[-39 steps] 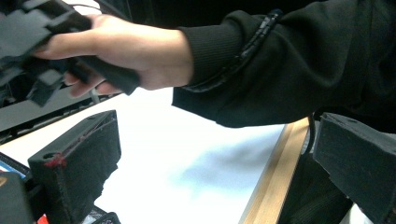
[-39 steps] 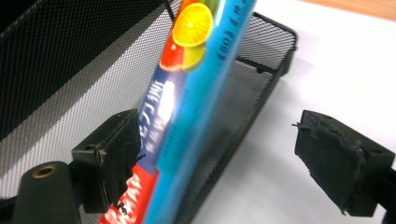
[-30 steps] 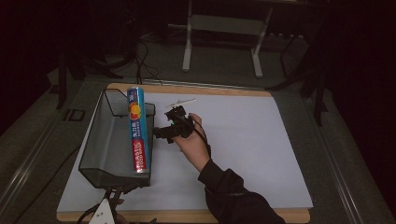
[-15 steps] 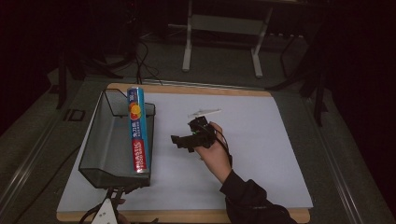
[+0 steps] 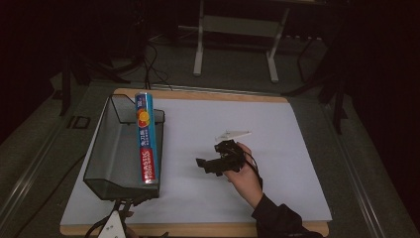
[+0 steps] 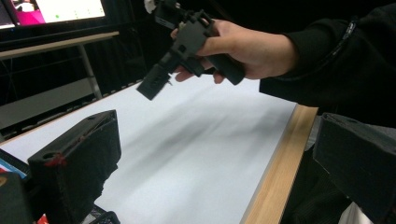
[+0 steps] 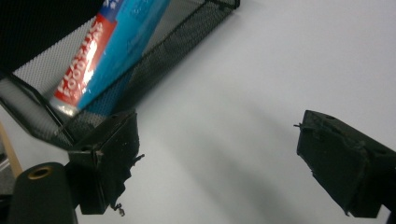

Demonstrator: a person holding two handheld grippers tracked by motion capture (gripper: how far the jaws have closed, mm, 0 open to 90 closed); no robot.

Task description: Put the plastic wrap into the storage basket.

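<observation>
Blue box [image 5: 146,136] propped along mesh basket [image 5: 111,148] wall, well ahead-left of right gripper [image 5: 208,166], apart from its wide, empty, just-opened jaws. Release step apparently done, retreating. Left gripper [image 6: 210,154] low, jaws apart, holding nothing. Next: probably another item.

A white-topped table [image 5: 297,134] carries a mesh basket [image 5: 116,148].

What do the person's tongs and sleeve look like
The right tongs are matt black with a pistol-like grip and blocky body; a thin dark cable loops beside the hand. Their two jaws carry thick black pads with frayed edges. The arm wears a black long sleeve. The left tongs have similar chunky black padded jaws.
</observation>
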